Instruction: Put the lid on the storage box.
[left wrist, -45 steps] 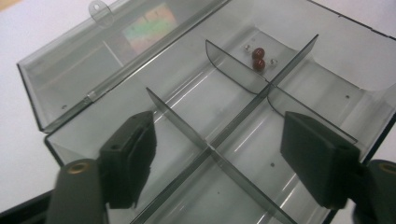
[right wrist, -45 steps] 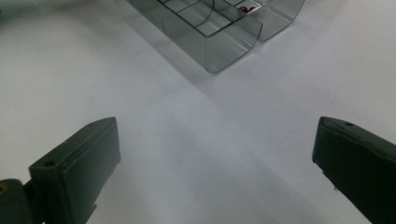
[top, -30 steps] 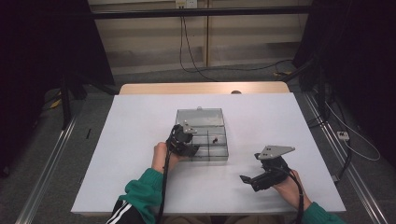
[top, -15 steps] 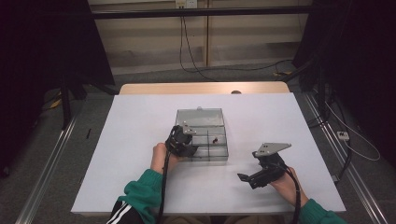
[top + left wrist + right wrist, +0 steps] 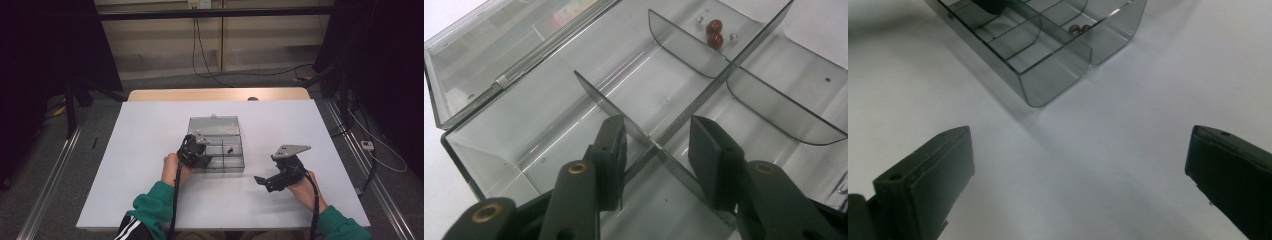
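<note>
A smoky clear compartment box lies on the white table with its lid laid open behind it. Two small red beads and tiny metal bits sit in one far compartment. My left gripper reaches down into the box's near left part. Its jaws stand either side of a thin divider where the walls cross; they have just closed a little, with a gap still showing. My right gripper hovers over bare table right of the box, its jaws wide apart with nothing between them.
The white table has free room left and front of the box. The box's near corner lies ahead of the right gripper. Cables trail from both grippers toward the person's green sleeves. Dark frames and floor rails flank the table.
The right hand has edged its gripper slightly toward the box. The left hand stays at the box.
</note>
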A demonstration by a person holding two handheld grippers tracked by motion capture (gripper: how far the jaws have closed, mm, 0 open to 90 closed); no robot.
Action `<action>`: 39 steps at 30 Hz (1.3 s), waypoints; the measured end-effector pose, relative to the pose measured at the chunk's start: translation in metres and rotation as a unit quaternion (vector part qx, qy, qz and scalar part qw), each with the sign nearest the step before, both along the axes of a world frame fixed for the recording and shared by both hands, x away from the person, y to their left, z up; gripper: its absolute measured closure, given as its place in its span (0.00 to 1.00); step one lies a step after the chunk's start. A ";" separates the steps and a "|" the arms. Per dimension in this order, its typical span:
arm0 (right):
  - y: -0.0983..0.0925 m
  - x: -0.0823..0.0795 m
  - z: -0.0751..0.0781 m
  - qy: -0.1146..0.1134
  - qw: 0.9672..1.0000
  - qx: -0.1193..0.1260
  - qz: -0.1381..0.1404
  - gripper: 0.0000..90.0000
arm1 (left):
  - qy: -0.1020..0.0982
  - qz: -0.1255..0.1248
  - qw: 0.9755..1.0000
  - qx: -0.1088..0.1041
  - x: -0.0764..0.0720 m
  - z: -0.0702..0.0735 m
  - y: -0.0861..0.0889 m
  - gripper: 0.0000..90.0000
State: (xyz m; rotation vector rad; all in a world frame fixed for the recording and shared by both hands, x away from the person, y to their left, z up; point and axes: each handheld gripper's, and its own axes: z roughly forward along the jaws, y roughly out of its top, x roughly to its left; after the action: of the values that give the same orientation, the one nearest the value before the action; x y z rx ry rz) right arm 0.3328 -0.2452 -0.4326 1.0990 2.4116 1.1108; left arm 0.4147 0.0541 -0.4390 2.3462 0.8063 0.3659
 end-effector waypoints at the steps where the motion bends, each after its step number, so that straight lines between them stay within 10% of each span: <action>1: 0.000 0.002 0.000 0.000 1.000 0.000 -0.003 0.00 | 0.000 0.000 1.000 0.000 0.000 0.000 0.000 0.65; 24: 0.004 0.060 -0.013 0.024 0.999 -0.019 -0.023 0.02 | 0.001 0.001 1.000 -0.001 0.000 0.000 0.000 0.66; 34: 0.004 0.079 -0.009 0.003 0.998 -0.017 -0.054 0.19 | 0.001 0.001 1.000 -0.001 0.000 0.000 0.000 0.66; 39: 0.004 0.093 -0.010 0.012 0.997 0.003 -0.072 0.50 | 0.002 0.001 1.000 -0.001 0.000 0.000 0.000 0.66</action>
State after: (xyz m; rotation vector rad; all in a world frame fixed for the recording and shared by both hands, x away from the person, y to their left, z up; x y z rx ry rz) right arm 0.4256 -0.2407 -0.4428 1.2722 2.3066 1.0649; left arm 0.4149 0.0537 -0.4390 2.3447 0.8108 0.3625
